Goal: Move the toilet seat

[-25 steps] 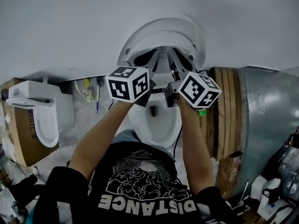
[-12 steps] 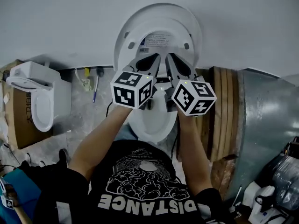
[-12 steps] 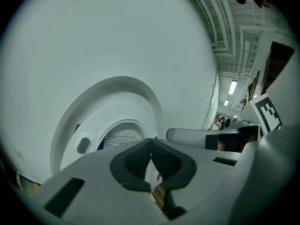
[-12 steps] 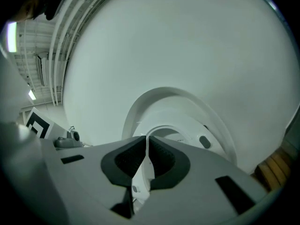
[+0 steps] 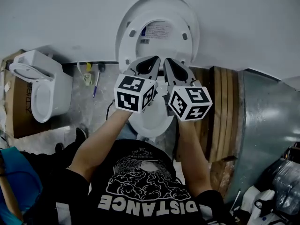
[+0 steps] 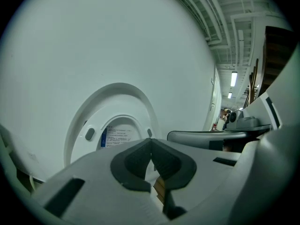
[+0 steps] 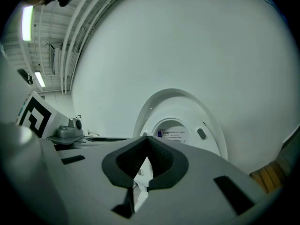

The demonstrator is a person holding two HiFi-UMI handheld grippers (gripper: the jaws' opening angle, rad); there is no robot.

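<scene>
A big white wall (image 5: 56,22) fills the space ahead of both tools. Off to the right gripper's side stands a wide grey metal sheet (image 5: 267,125). Between that sheet and the right gripper is a stack of wooden boards (image 5: 222,111) standing on end. On the far side of the left gripper, well apart from it, a second toilet (image 5: 42,93) sits on a brown cardboard box (image 5: 18,121).

The toilet bowl (image 5: 154,121) is right under the two tools and shows between them. The toilet seat (image 5: 159,8) is straight ahead of both tips. It stands up tall against the wall, with the lid (image 5: 164,43) behind it. Both gripper views show the seat past the tips, not touching them. Nothing stands between the tips and the seat.

The left gripper (image 5: 154,60) and the right gripper (image 5: 167,62) point side by side at the bottom of the seat, close to each other. The left gripper's jaws are pressed together with nothing in them. The right gripper's jaws have just been closing and now meet too, with nothing between them.

Each tool has a black and white marker cube at its back end, one on the left (image 5: 135,93) and one on the right (image 5: 190,103).

A paper label (image 5: 157,30) is stuck on the lid, just above the tips. Two small grey bumpers sit on the seat, one (image 5: 132,33) to the left of the tips and one (image 5: 184,35) to the right. A blue pen (image 5: 96,88) lies on the floor, out past the left gripper.
</scene>
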